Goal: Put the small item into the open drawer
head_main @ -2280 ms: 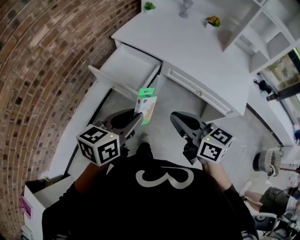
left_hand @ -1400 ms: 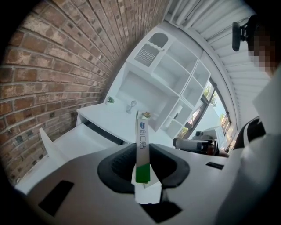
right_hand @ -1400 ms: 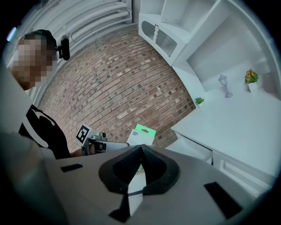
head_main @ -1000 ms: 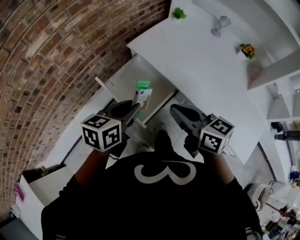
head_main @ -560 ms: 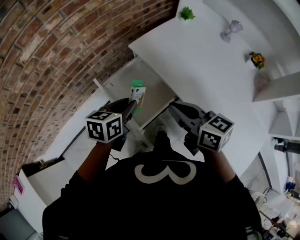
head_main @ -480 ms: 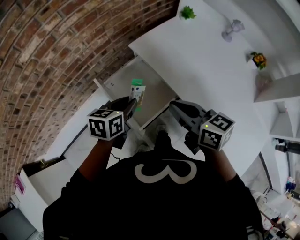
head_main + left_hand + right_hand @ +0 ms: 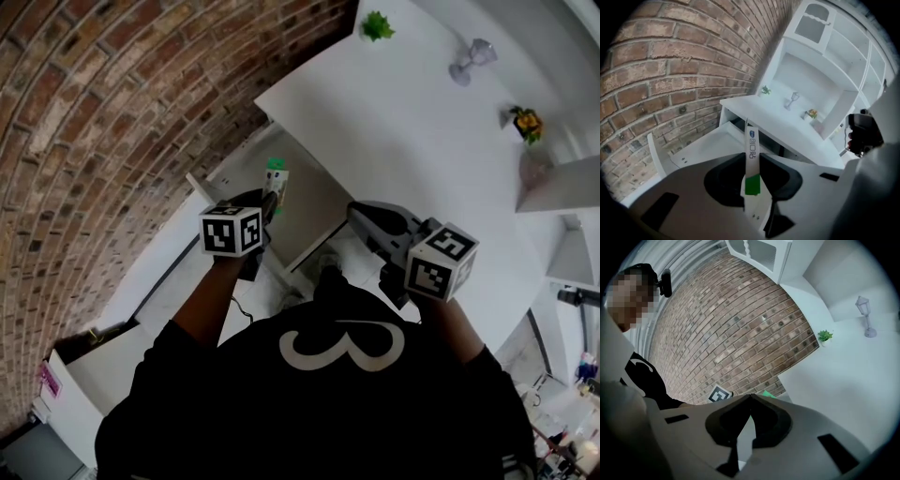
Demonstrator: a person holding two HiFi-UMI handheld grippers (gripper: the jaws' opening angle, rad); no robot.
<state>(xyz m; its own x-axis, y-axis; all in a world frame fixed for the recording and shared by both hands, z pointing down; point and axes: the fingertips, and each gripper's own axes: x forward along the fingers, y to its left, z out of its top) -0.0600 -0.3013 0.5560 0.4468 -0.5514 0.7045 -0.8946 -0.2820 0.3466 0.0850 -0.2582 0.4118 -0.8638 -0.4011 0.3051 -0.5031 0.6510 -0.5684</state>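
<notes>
The small item is a slim white box with green ends point(image 7: 276, 178). My left gripper point(image 7: 267, 201) is shut on its lower part and holds it upright above the open drawer point(image 7: 309, 202) of the white desk point(image 7: 412, 131). In the left gripper view the box point(image 7: 751, 154) stands edge-on between the jaws, and the drawer point(image 7: 710, 145) lies just beyond and below them. My right gripper point(image 7: 356, 212) hovers to the right of the drawer, in front of the desk's edge. Its jaws meet at the tips point(image 7: 750, 396) and hold nothing.
A brick wall point(image 7: 112, 103) runs along the left of the drawer. On the desk top stand a small green plant point(image 7: 377, 25), a little lamp figure point(image 7: 471, 59) and a flower pot point(image 7: 527, 122). White shelves point(image 7: 834, 79) rise behind the desk. A white box point(image 7: 84, 375) stands on the floor at lower left.
My left gripper has gone forward and down with the box, from in front of the drawer to above its inside. The right gripper has shifted a little to the right.
</notes>
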